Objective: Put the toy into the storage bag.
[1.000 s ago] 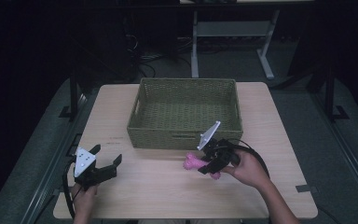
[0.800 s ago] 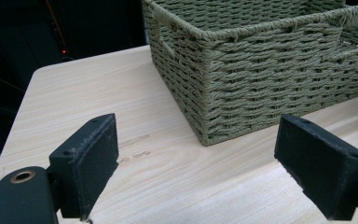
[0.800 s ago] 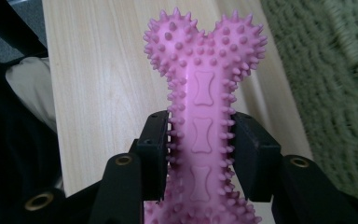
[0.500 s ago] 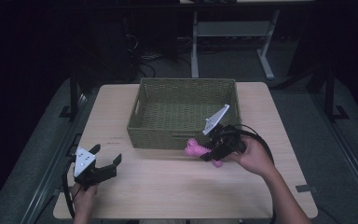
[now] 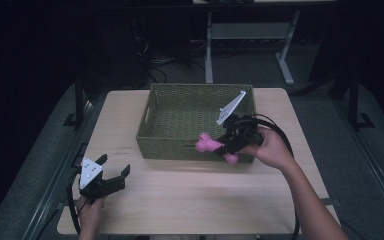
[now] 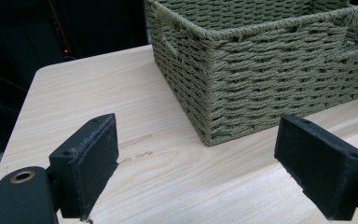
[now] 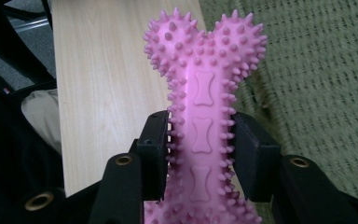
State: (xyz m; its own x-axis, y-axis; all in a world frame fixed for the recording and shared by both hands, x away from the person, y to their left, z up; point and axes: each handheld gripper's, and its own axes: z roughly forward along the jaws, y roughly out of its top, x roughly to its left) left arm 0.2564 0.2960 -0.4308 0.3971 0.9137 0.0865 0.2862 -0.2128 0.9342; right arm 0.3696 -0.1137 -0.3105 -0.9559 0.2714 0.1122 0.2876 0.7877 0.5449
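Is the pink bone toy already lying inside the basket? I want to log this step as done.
No: the pink bone toy is clamped by its shaft between the right gripper's jaws, held up near the basket's front wall.

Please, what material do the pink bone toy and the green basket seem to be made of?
Pink bone toy: probably soft rubber or plastic, matte, with moulded spikes and embossed small bone shapes. Green basket: woven twisted cord, perhaps paper rope or seagrass, with a dull finish; the braided strands are clearly visible.
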